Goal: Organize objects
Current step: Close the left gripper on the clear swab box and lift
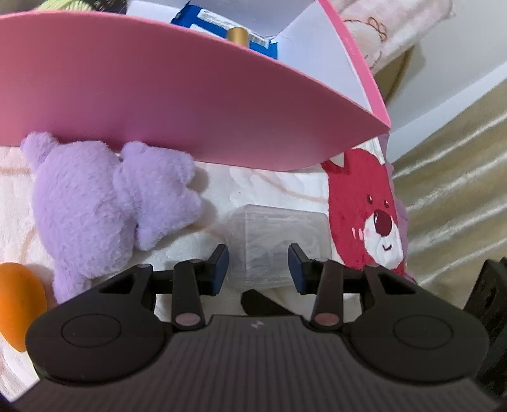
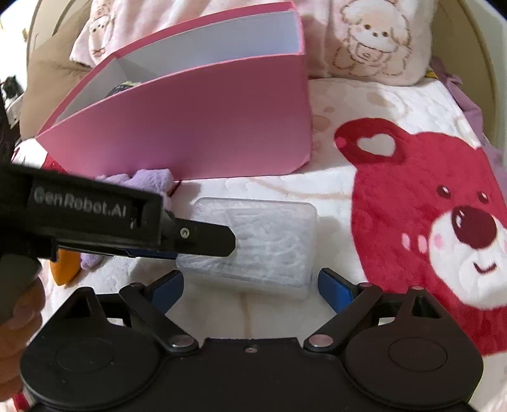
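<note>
A clear plastic box (image 1: 279, 234) (image 2: 263, 241) lies on the bear-print blanket (image 2: 427, 222), in front of a pink open-top bin (image 1: 190, 95) (image 2: 190, 126). My left gripper (image 1: 258, 266) has its jaws a narrow way apart around the box's left near corner. The box runs on behind the right finger, and I cannot make out any pad pressing on it. In the right wrist view one of its fingers (image 2: 206, 237) crosses the box's left end. My right gripper (image 2: 252, 282) stands wide open just short of the box's near side, and its pads are clear of the box.
A purple plush toy (image 1: 95, 206) (image 2: 152, 177) lies against the bin's front, with an orange object (image 1: 16, 307) (image 2: 66, 269) near it. Inside the bin are a blue box (image 1: 190, 17) and a gold cylinder (image 1: 237, 33). A sheep-print pillow (image 2: 370, 41) lies behind. A hand (image 2: 19, 317) holds the left gripper.
</note>
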`<state>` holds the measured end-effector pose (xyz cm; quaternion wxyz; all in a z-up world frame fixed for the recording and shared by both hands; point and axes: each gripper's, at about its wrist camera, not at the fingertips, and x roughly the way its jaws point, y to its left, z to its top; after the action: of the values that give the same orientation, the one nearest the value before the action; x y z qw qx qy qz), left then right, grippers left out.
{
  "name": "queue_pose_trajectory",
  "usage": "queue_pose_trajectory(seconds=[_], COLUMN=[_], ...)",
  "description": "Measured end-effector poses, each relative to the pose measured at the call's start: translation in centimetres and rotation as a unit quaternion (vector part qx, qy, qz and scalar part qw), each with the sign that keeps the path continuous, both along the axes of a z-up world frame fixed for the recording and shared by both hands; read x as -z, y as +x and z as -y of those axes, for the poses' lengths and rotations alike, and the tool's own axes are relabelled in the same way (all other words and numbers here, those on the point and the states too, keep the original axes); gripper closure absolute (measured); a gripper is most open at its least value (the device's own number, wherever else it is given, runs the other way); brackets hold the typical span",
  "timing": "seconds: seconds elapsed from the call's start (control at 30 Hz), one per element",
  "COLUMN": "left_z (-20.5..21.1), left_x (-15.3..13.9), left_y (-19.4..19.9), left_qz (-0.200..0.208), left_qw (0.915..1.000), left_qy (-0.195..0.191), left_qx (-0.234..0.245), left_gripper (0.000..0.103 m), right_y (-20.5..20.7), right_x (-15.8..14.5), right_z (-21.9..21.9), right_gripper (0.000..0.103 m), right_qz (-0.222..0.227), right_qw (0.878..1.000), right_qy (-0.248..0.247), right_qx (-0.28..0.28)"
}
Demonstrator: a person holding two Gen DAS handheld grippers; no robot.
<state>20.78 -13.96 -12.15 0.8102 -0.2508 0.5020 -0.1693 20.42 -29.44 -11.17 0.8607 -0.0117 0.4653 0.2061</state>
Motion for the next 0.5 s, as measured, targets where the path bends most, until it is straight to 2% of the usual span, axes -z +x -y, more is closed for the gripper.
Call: queue_pose_trajectory(seconds=[0.07, 0.33, 0.4, 0.5], left_z=[0.1, 1.0, 1.1, 1.2], left_x=[0.1, -0.2, -0.3, -0.5], left_y=[-0.1, 0.0, 0.0, 0.0], left_qz=[0.001, 0.000, 0.003, 0.002], left_qw=[1.0000, 0.9997, 0.9995, 0.9994], left_qy=[0.001, 0.025, 0.031, 0.034], left_qx=[-0.002, 0.001, 0.002, 0.005], left_gripper=[0.061, 0.058, 0.058, 0.058], right_y=[-0.2, 0.5, 0.4, -0.4], right_x=[-0.4, -0.1, 0.2, 0.4], right_z=[0.3, 1.4, 0.9, -0.6], right_gripper=[0.017, 0.014, 0.011, 0.011], right_qz=[-0.004, -0.015, -0.012, 0.010], right_qw=[1.000, 0.998, 0.999, 1.000], right_qy=[0.010, 0.053, 0.042, -0.006], right_qx=[0.003, 0.015, 0.002, -0.019])
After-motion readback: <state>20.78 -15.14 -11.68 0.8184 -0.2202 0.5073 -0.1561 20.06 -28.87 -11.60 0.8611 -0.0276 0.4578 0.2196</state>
